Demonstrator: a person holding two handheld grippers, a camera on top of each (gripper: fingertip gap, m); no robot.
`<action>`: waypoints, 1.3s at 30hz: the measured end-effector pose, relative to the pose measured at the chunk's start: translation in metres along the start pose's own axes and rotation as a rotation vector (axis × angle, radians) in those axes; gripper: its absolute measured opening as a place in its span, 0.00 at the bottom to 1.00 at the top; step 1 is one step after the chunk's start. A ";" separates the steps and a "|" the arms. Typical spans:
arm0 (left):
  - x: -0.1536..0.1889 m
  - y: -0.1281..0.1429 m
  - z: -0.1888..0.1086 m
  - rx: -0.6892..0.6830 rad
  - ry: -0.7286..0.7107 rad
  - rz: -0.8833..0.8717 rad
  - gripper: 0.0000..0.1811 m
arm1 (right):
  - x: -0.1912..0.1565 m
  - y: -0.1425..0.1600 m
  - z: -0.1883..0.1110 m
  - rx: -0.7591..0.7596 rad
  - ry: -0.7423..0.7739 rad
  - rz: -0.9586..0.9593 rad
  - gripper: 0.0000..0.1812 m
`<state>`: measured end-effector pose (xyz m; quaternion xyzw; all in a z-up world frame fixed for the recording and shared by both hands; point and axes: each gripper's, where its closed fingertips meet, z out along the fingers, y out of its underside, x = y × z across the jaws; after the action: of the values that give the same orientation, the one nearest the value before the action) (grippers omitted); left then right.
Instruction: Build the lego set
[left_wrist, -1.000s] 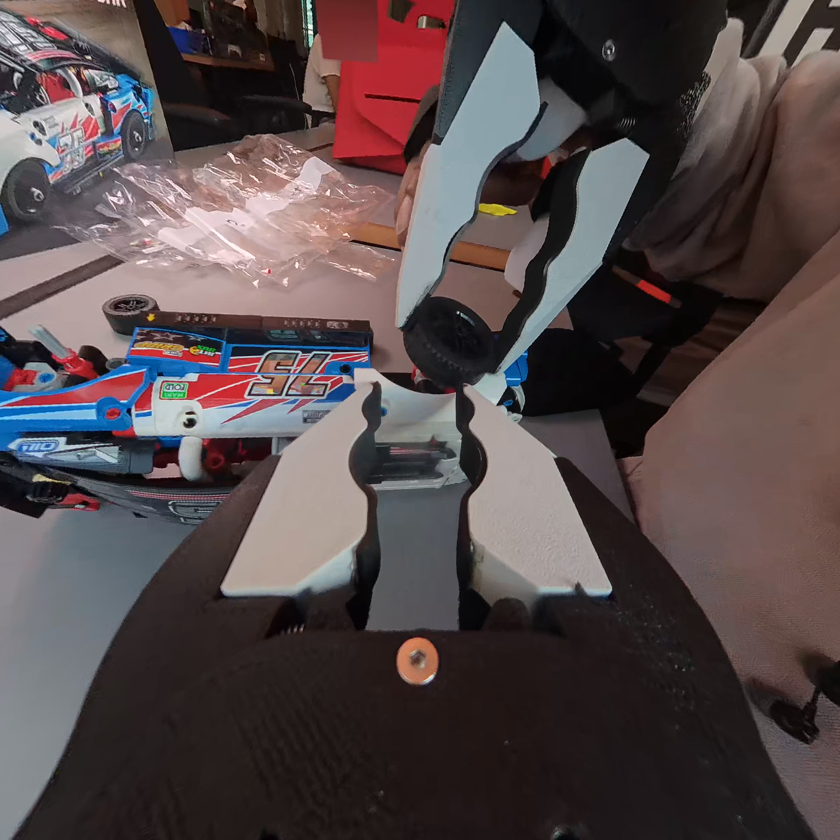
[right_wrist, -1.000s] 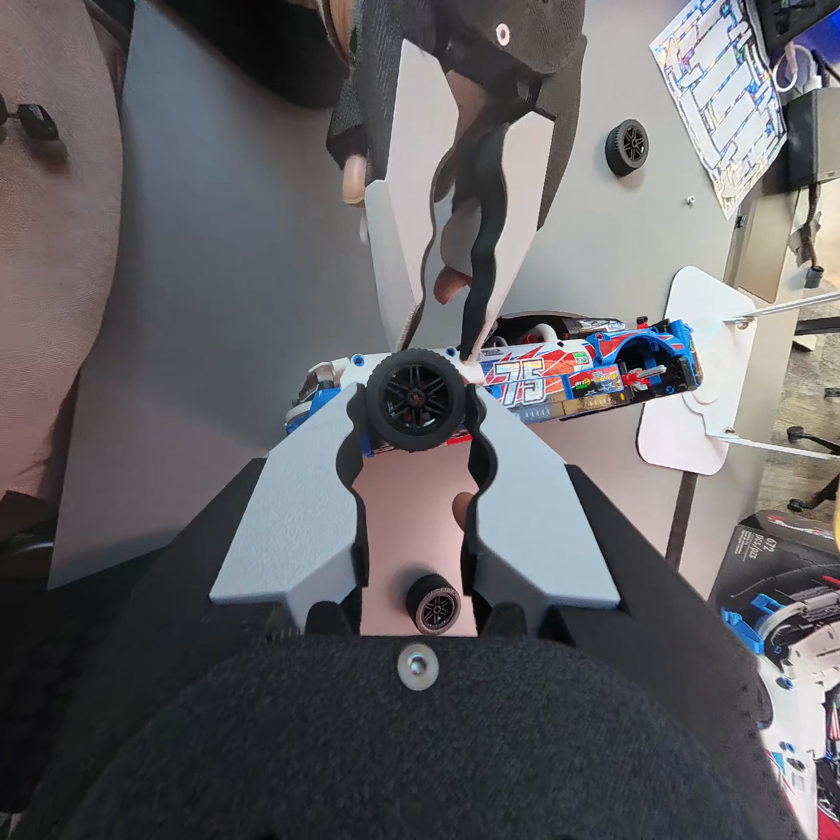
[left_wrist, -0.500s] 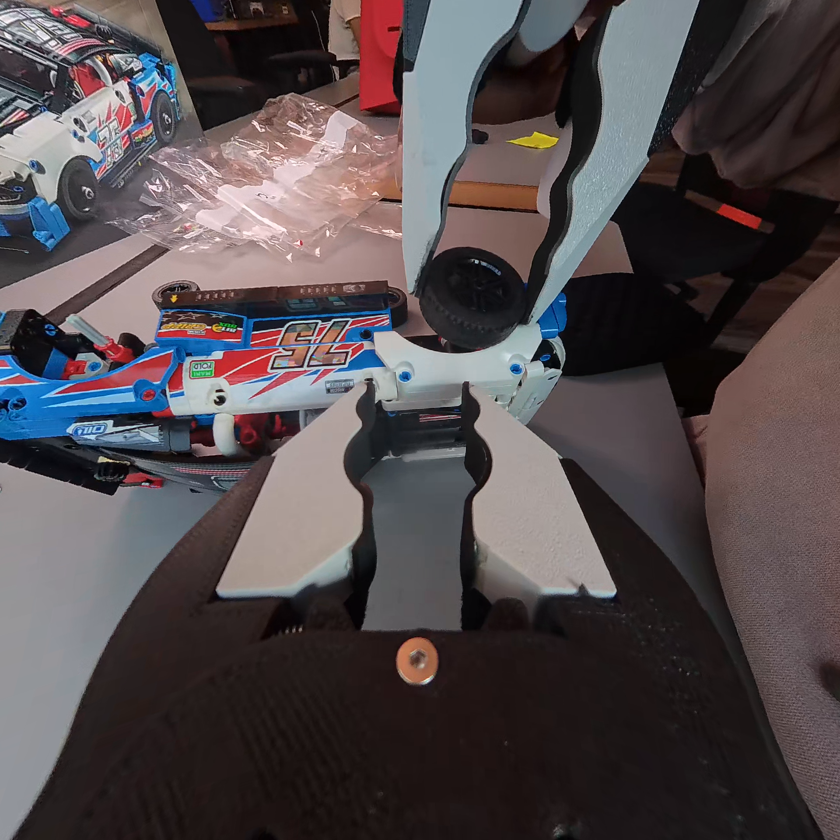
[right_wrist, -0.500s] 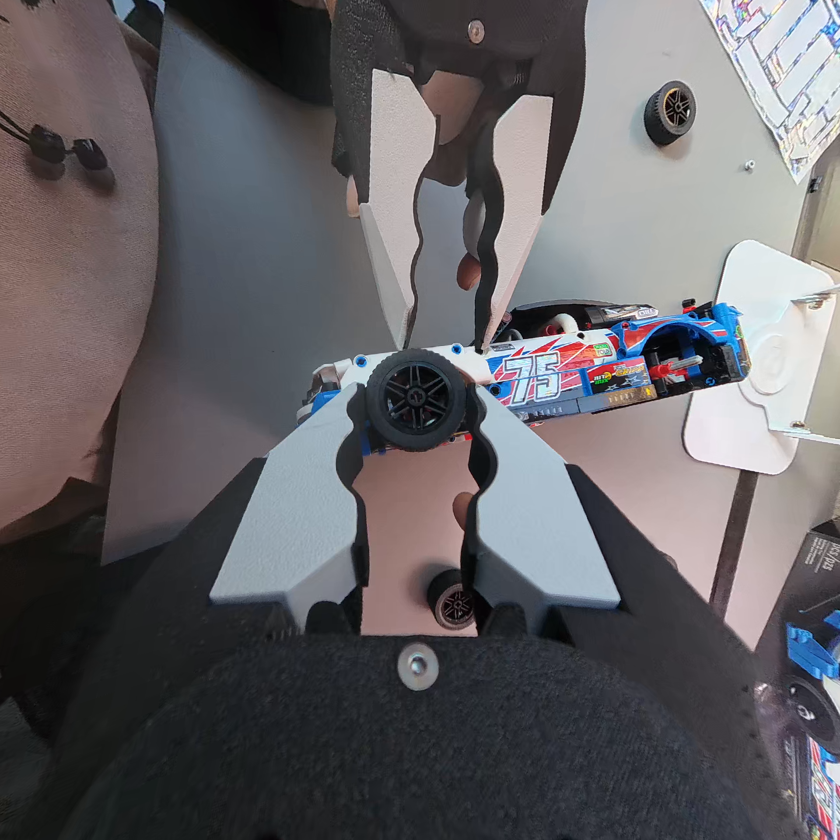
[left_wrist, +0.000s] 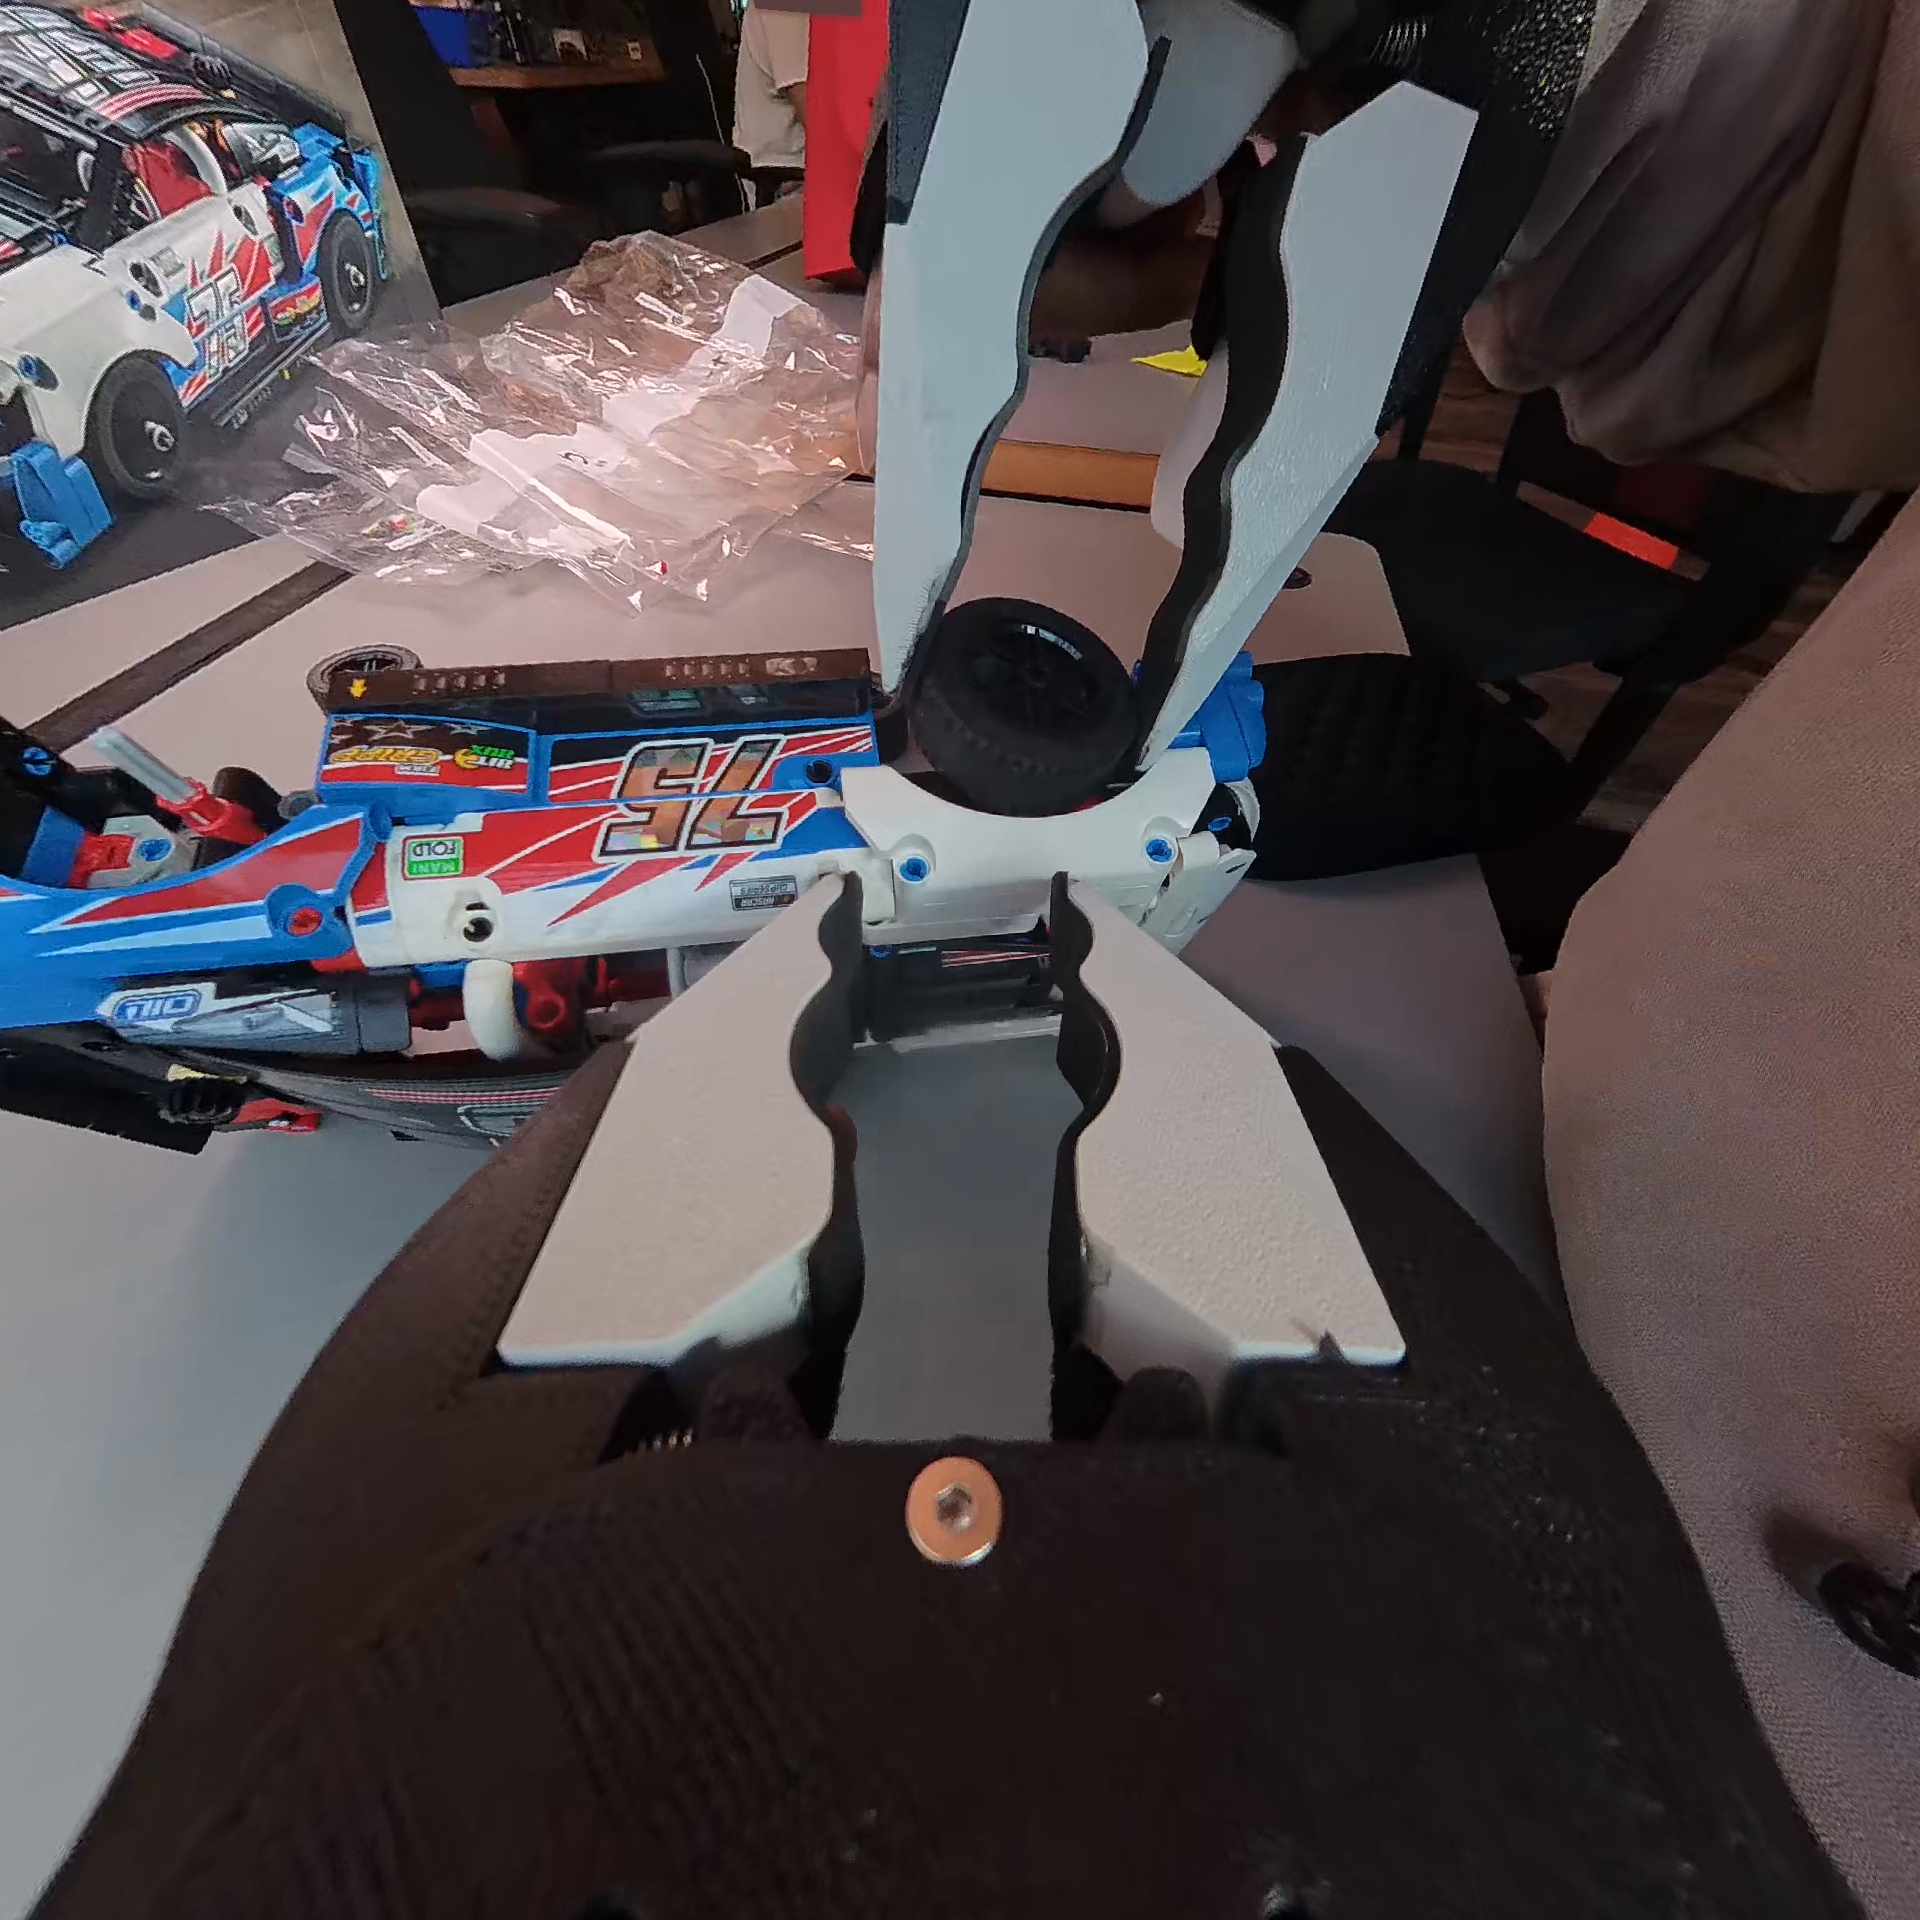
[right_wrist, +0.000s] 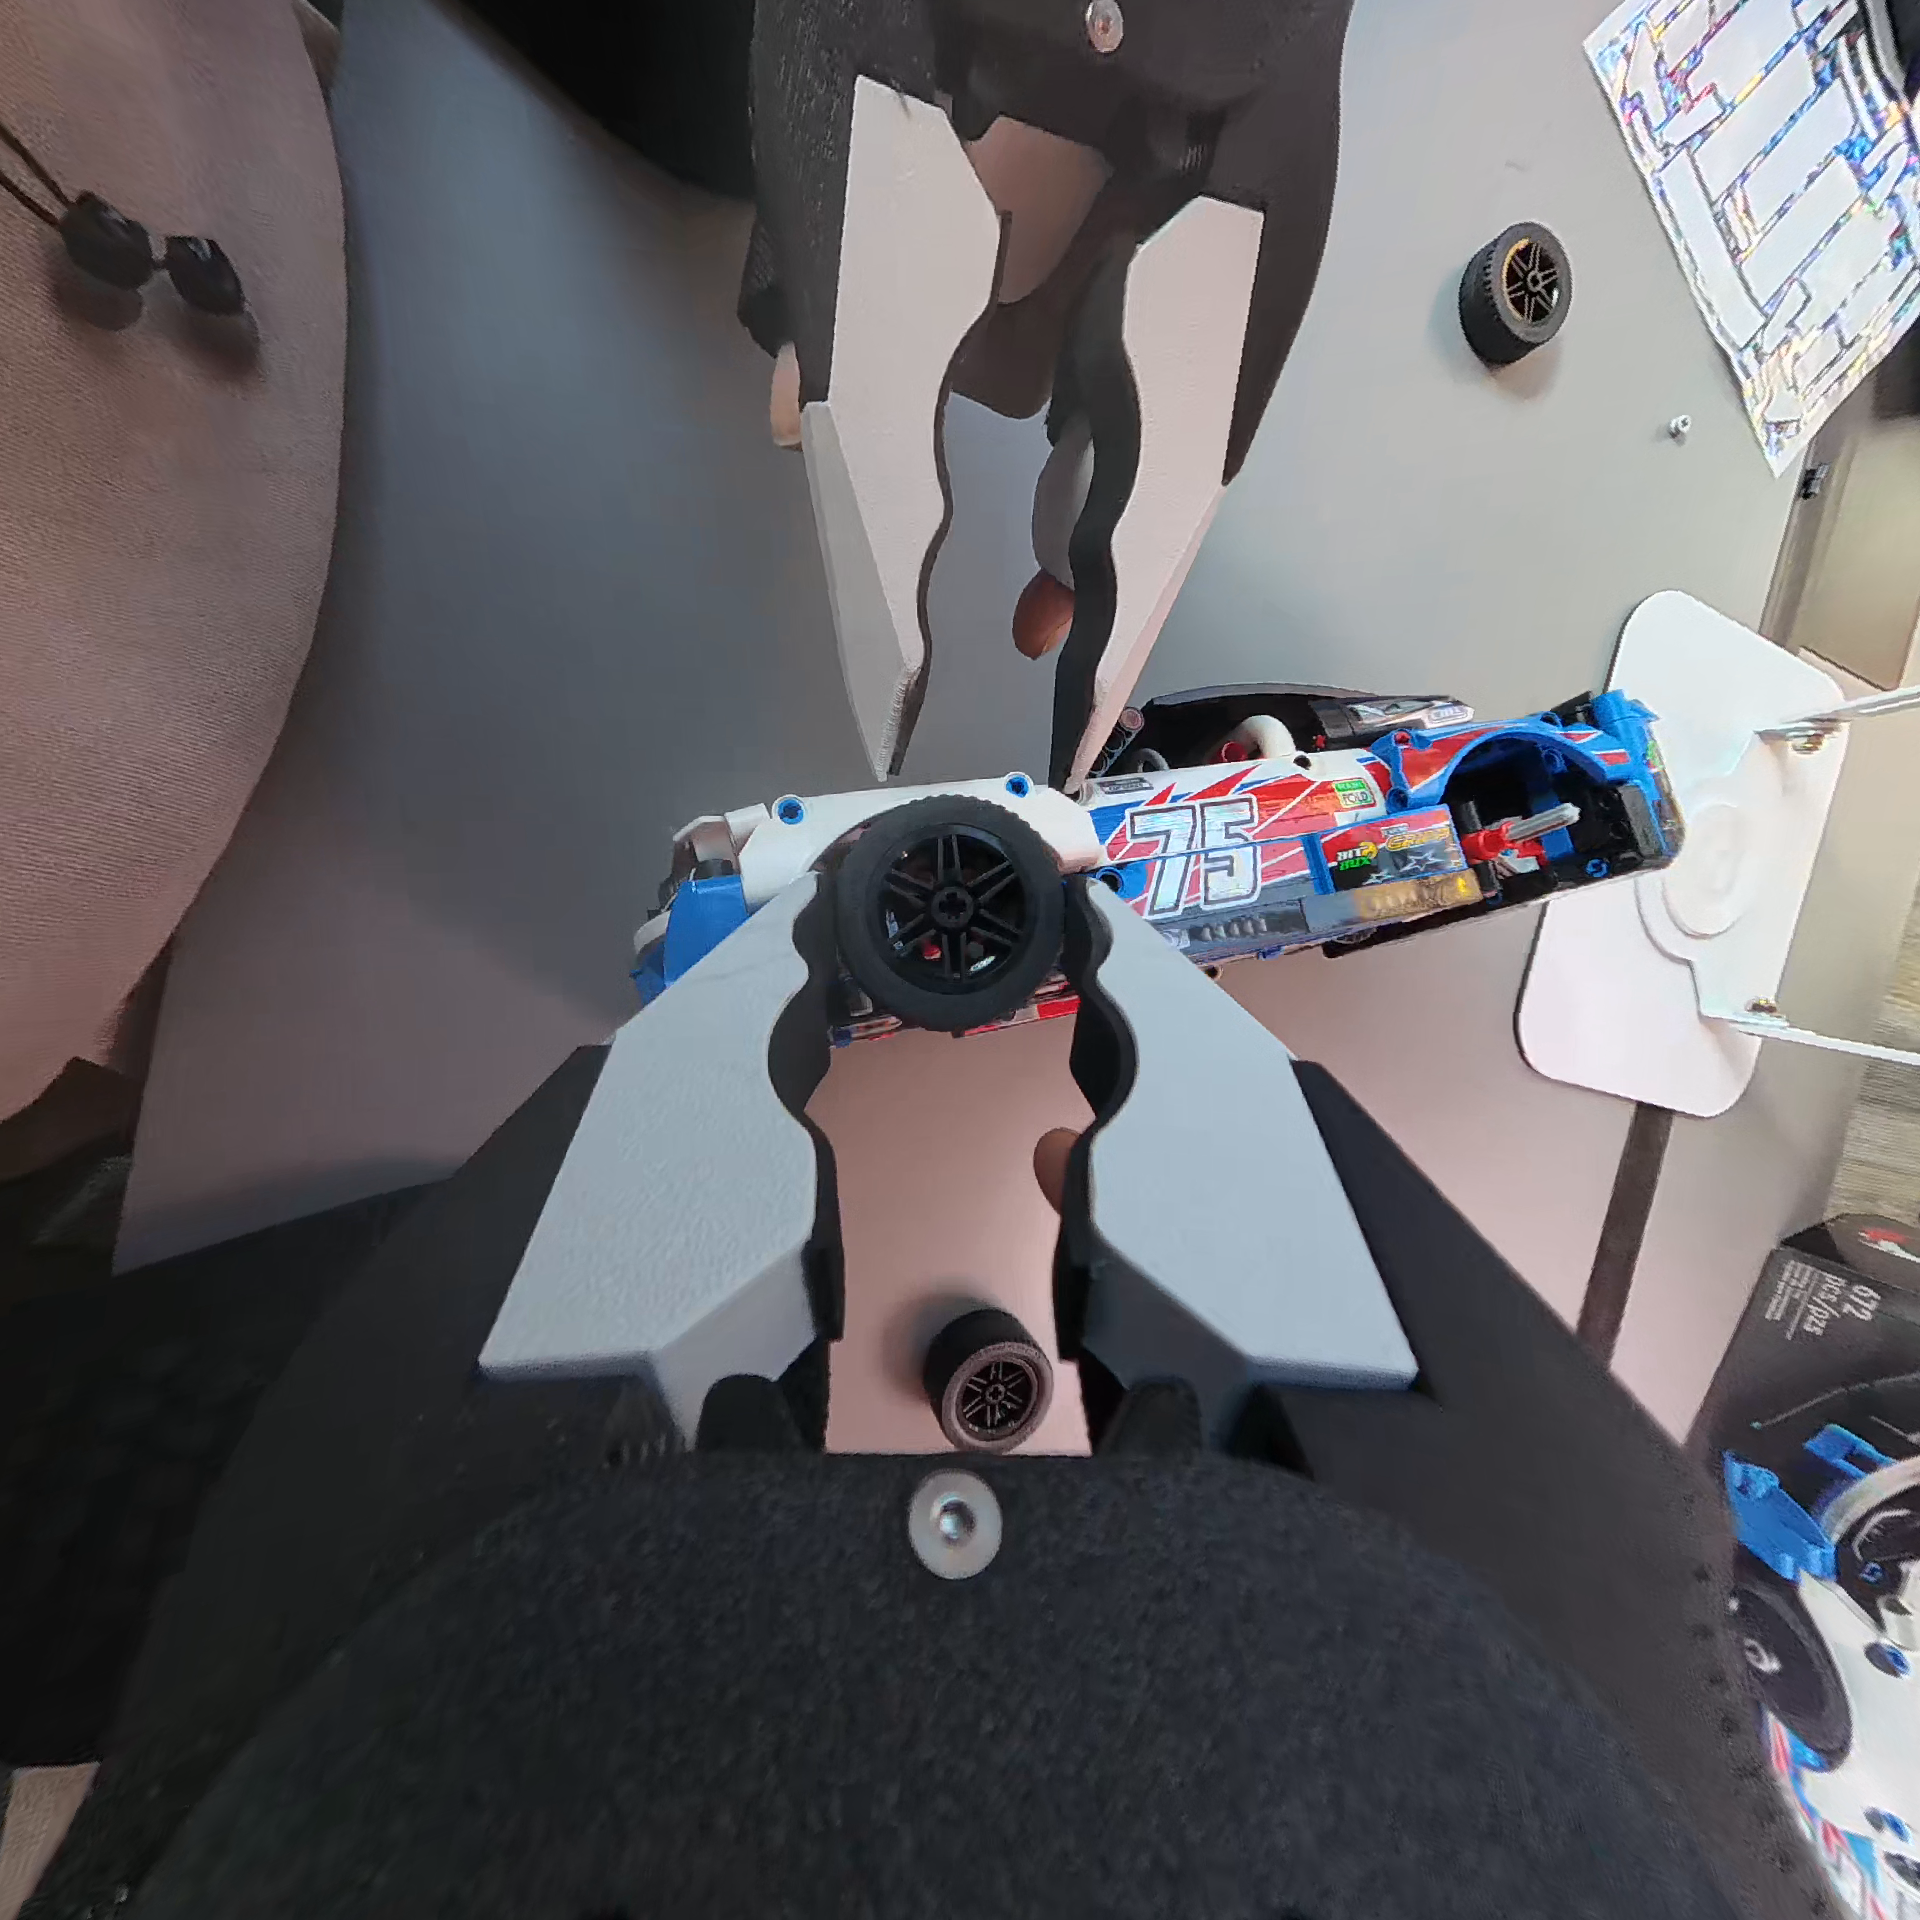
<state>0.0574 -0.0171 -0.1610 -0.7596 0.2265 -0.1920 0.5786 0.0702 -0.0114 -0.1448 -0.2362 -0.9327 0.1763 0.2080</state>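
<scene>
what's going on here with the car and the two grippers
A person is building a blue, white and red Lego race car with two handheld grippers. The right gripper is shut on a black rubber-tyred wheel and holds it at the white front wheel arch. The left gripper has its fingertips at the car's body by that arch, apparently steadying it. Two spare wheels lie on the grey table, and empty clear plastic bags sit behind.

Matt black wheel (right_wrist: 951, 914), glossy car (right_wrist: 1195, 852)
</scene>
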 end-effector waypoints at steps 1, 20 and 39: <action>0.000 0.000 0.001 -0.001 -0.001 0.001 0.18 | -0.001 0.000 0.000 -0.002 0.000 -0.008 0.23; -0.026 0.004 0.003 0.006 -0.104 -0.010 0.18 | -0.003 0.013 -0.005 -0.075 -0.188 -0.038 0.23; -0.038 0.009 0.024 -0.077 -0.125 0.046 0.08 | -0.002 0.033 -0.005 -0.239 -0.264 -0.043 0.23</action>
<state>0.0384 0.0209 -0.1773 -0.7864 0.2145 -0.1222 0.5662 0.0865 0.0155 -0.1552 -0.2140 -0.9710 0.0891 0.0578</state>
